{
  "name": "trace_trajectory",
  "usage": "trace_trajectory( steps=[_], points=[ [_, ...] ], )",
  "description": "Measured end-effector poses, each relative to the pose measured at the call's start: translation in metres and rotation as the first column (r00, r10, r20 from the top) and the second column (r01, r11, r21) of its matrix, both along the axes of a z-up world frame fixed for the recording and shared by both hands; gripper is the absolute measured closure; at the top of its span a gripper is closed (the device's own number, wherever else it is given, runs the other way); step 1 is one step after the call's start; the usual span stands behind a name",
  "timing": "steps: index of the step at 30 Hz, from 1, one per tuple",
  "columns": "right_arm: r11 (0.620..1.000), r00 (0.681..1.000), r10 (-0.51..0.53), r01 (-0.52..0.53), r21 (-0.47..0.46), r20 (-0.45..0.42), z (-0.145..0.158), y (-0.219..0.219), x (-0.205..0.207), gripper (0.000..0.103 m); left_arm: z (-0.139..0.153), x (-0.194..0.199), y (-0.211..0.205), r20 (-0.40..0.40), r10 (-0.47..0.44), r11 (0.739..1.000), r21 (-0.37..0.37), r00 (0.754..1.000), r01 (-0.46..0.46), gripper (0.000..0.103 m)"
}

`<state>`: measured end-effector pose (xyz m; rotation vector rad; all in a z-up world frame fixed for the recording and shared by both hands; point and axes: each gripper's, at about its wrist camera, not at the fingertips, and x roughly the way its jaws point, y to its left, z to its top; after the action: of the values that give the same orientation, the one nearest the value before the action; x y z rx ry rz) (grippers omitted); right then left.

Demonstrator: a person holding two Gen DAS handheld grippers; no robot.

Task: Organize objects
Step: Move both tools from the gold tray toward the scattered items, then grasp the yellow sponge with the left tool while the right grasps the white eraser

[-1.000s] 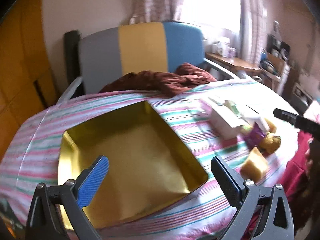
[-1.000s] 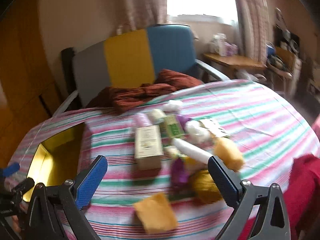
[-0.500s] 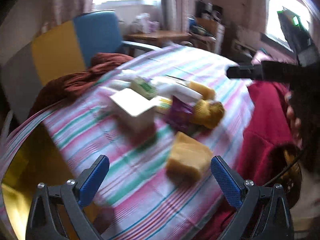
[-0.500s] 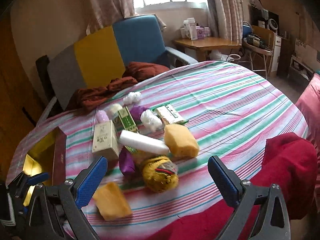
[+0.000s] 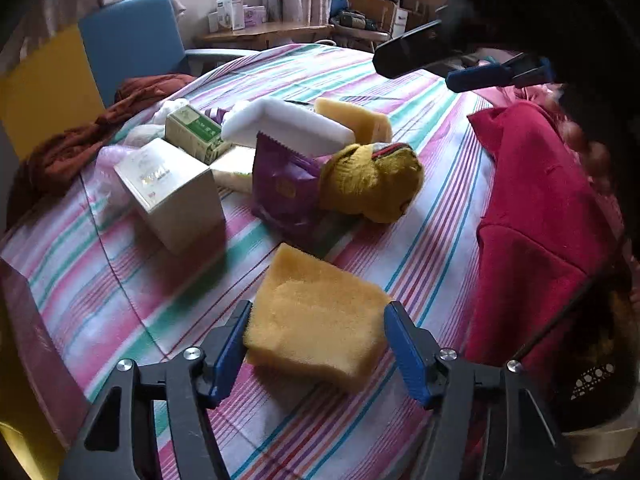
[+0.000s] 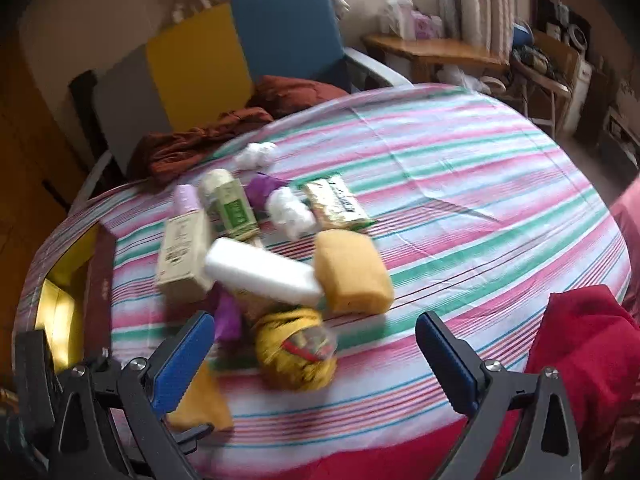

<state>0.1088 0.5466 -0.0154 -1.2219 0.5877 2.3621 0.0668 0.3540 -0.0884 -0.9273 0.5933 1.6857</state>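
Step in hand: grasp of first item for sorting. Left gripper [image 5: 316, 344] straddling yellow rectangular foam sponge block [image 5: 316, 320] on the pink-green-white striped tablecloth [image 5: 420, 160], near table edge. Left blue pad right against sponge side, right pad just beside the other side with a sliver of gap; jaws narrowed around it, not yet pinching by the look of it. Sponge flat on cloth, not lifted.

Right gripper [image 6: 316, 356] spread wide, holding nothing, hovering over mustard-yellow yarn ball with clear wrapper [image 6: 296, 354]. Same sponge visible at lower left of right wrist view, between the left gripper's fingers.

Rest of pile beyond sponge, tightly clustered: cream cardboard box [image 5: 172, 196], purple foil pouch [image 5: 286, 188], white foam bar [image 5: 288, 126] lying across pouch and yarn, second yellow sponge [image 5: 354, 120], green-label small carton [image 5: 198, 134]. Gold-lined square tin box [image 6: 64, 292] at far left of table, well apart from pile, probable destination.

Next move, as judgement: finish closing on sponge, soft foam so light squeeze enough; lift clear of cloth, carry left to tin. Risk: over-squeeze deforms block, slips on release. Right gripper likely free to take yarn ball next; needs lowering and closing.
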Motion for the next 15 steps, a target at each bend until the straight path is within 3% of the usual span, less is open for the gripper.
trace_trajectory(
  steps=[11,13,14,15],
  points=[
    [0.988,0.976,-0.029,0.060,-0.142,0.215,-0.054,0.052,-0.057,0.013,0.000,-0.008,-0.011,0.060,0.029,0.998,0.048,0.998,-0.032,0.042],
    [0.985,0.973,-0.016,0.055,-0.162,0.230,-0.060,0.055,-0.061,0.020,0.002,-0.008,-0.014,0.069,0.038,0.998,0.056,0.997,-0.042,0.042],
    [0.984,0.972,-0.012,0.053,-0.168,0.237,-0.062,0.055,-0.063,0.035,0.002,-0.008,-0.015,0.074,0.044,0.997,0.056,0.996,-0.048,0.042],
    [0.984,0.970,-0.014,0.057,-0.170,0.242,-0.064,0.055,-0.063,0.042,0.003,-0.009,-0.018,0.082,0.050,0.997,0.059,0.995,-0.054,0.042]
  ],
)
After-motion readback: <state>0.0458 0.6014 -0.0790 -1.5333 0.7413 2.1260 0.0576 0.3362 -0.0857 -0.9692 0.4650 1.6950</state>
